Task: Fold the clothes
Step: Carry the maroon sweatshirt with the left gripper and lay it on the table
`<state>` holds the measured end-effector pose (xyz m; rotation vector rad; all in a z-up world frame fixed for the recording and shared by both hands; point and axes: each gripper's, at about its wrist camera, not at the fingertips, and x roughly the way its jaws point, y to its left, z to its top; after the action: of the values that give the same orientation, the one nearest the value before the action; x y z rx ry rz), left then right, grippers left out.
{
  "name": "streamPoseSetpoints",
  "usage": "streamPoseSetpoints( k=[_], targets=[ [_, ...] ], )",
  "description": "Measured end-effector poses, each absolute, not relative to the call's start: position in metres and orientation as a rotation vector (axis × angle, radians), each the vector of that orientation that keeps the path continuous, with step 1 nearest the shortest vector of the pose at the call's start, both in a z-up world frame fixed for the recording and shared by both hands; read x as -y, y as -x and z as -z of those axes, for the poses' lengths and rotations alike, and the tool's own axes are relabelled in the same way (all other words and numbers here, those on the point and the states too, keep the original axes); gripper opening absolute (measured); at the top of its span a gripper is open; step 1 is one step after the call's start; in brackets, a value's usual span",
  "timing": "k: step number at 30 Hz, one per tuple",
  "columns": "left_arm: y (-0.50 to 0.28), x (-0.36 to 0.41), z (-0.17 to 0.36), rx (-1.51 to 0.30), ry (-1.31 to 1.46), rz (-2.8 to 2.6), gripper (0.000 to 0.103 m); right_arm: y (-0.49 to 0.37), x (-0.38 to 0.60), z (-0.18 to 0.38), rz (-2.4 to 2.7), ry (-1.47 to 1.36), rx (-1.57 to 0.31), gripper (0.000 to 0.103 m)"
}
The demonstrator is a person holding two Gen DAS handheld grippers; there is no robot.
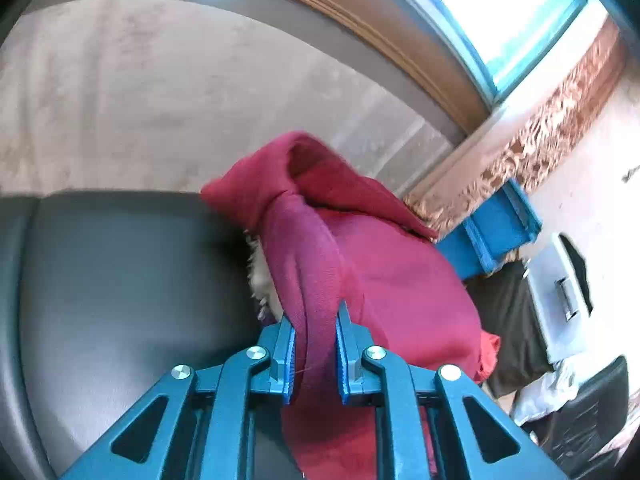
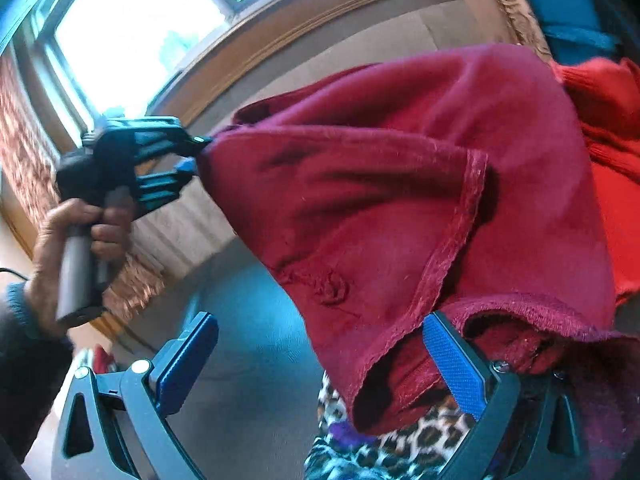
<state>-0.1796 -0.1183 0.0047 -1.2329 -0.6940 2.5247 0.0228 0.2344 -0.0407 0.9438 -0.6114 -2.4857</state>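
Biggest thing in the room is the dark grey leather sofa seat (image 1: pixel 120 280) with its beige suede backrest (image 1: pixel 160 80). Hanging above it is the dark red knit garment (image 2: pixel 380 208), lifted clear and stretched out sideways, long axis running from the left gripper over toward the pile. Under it sits a leopard-print cloth (image 2: pixel 404 444), with a brighter red garment (image 2: pixel 612 184) beside. The left gripper (image 1: pixel 314 354) is clenched on a bunched fold of the dark red one. The right gripper (image 2: pixel 324 364) is spread wide, gripping nothing, its right finger tucked just under the drooping hem, so it's the nearer one to grab that loose end.
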Motion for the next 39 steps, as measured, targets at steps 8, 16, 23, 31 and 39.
streamPoseSetpoints(
  k=[8,16,23,31,39],
  targets=[
    [0.082,0.177,0.032,0.910,1.233,-2.548,0.015,-0.048,-0.197,0.048,2.428,-1.047,0.521,0.103],
    [0.008,0.235,0.101,1.132,1.419,-2.481,0.021,-0.070,-0.164,0.082,2.370,-1.207,0.427,0.103],
    [-0.042,0.261,0.114,1.271,1.468,-2.482,0.028,-0.101,-0.171,0.067,2.263,-1.173,0.424,0.103],
    [-0.069,0.247,0.093,1.118,1.399,-2.498,0.031,-0.130,-0.182,0.035,2.334,-1.054,0.329,0.103],
    [-0.026,0.173,0.133,1.383,1.419,-2.043,0.057,-0.085,-0.178,0.033,2.365,-1.008,0.342,0.103]
  ],
)
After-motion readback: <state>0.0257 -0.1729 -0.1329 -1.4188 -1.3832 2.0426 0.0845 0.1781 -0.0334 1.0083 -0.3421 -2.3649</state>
